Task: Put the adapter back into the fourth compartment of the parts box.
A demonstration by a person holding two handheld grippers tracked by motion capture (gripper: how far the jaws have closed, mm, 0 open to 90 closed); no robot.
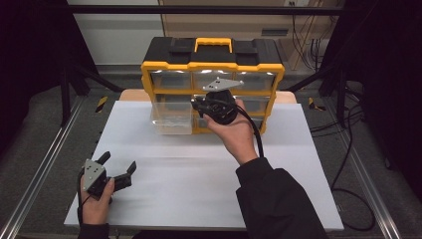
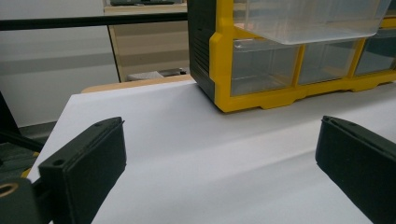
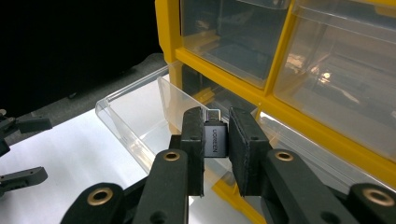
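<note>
A yellow and black organiser box [image 1: 213, 64] with clear drawers stands at the back of the white board [image 1: 199, 169]. One clear drawer [image 1: 171, 115] [image 3: 135, 116] [image 2: 303, 21] is pulled out at its lower left. My right gripper [image 1: 199, 105] [image 3: 215, 149] hovers beside that drawer, shut on a small grey USB adapter [image 3: 215, 140] marked UGREEN. My left gripper [image 1: 118, 164] [image 2: 219, 163] rests at the board's near left corner, open with nothing between its jaws, and faces the box.
Metal frame rails [image 1: 45, 164] run along both sides of the board. Cables [image 1: 348, 159] lie on the floor at the right. A wall with shelving [image 1: 239, 20] stands behind the box.
</note>
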